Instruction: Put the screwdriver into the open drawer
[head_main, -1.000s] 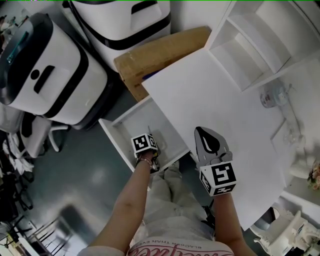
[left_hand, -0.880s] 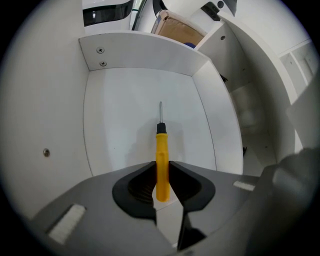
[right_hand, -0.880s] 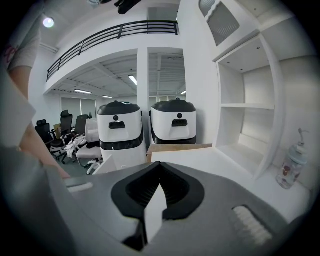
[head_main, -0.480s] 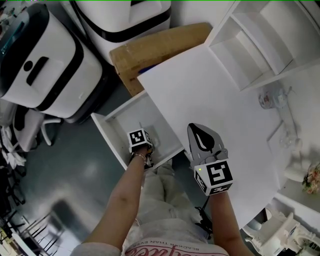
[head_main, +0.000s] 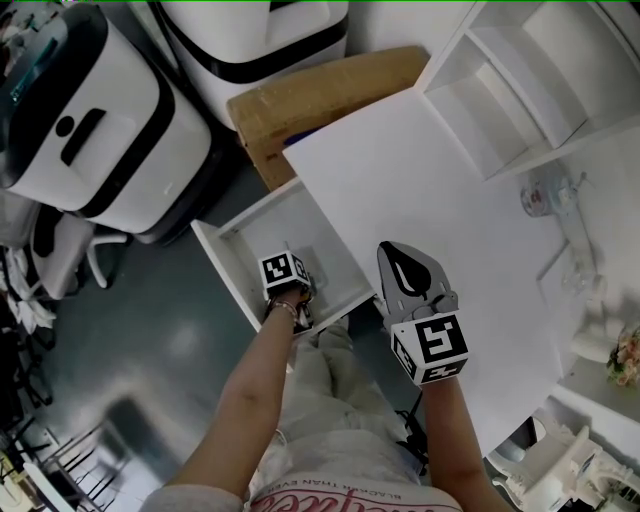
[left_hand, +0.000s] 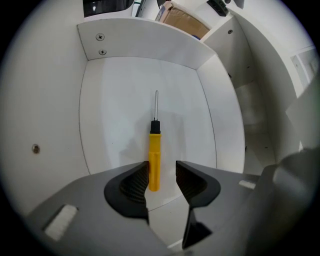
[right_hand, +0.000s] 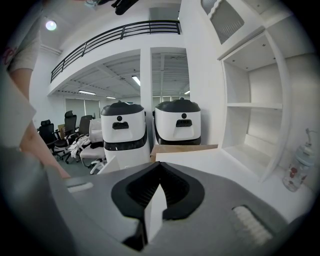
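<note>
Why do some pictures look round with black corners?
Left gripper view: the wide lens darkens the corners and bends the drawer walls; the screwdriver looks sharp. Right gripper view: the shelves curve too. Head view: soft glare on the floor.

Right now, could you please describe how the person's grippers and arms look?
Both the left gripper and right gripper are grey, with black ribbed pads and a white cube of black square markers. Arms are sleeveless; a thin band circles the left wrist. The left jaws have just been opening, the yellow screwdriver between them.
</note>
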